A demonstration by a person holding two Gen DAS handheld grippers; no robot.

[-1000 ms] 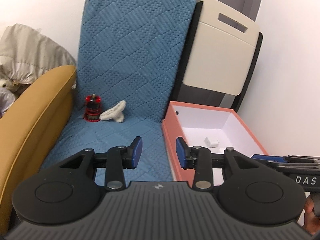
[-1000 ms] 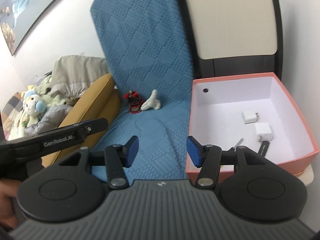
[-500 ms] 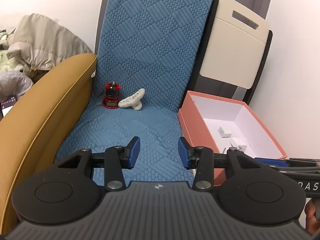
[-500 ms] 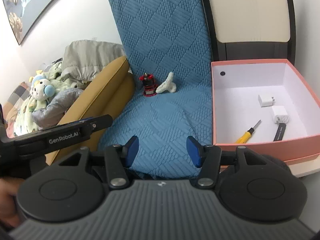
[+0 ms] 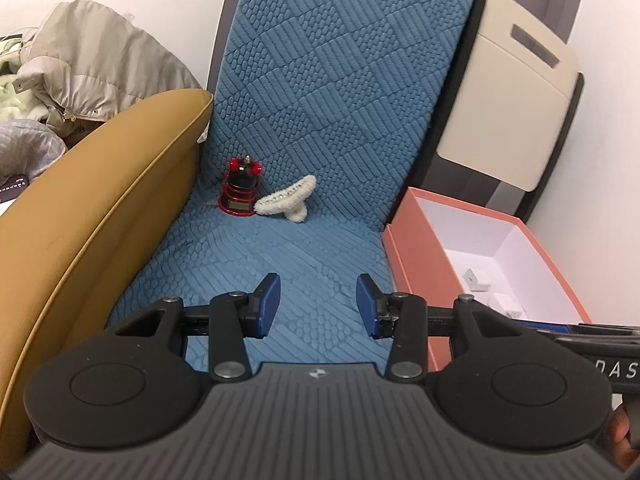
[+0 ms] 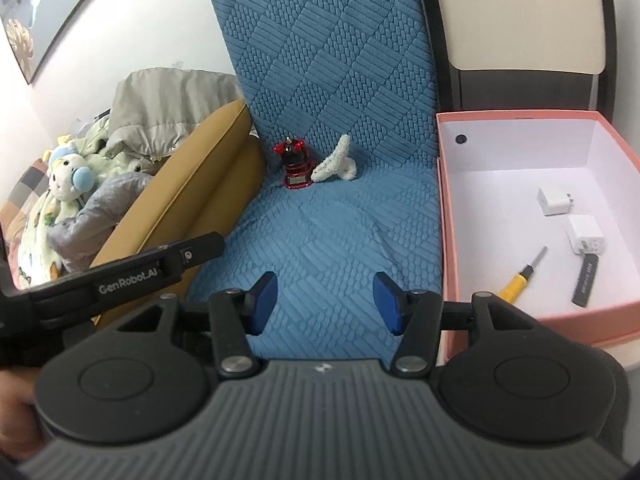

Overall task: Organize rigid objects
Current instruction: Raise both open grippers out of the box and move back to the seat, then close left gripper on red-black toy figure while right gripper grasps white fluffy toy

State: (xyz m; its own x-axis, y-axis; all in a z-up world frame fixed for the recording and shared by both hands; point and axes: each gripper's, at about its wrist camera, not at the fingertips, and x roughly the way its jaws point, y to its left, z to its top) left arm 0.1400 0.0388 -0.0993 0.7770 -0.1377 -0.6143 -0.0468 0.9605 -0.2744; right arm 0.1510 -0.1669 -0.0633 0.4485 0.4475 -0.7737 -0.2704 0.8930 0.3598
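Both claws, left (image 5: 318, 300) and right (image 6: 325, 302), hovering spread, empty. Approaching red-black spring-bodied toy (image 5: 241, 192) beside white coral-shaped piece (image 5: 287, 200); advise pinching toy's narrow body, carrying into pink cardboard box (image 6: 446, 216).

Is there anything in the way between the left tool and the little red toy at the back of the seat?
Nothing visible. Only bare blue seat cover lies between the open left tool and the red toy. The white coral piece sits beside the toy, touching its right side, not in front.

Quilted blue cloth seat cover (image 6: 336, 240); matt pink cardboard box (image 6: 448, 240); smooth tan leather armrest (image 5: 100, 216).
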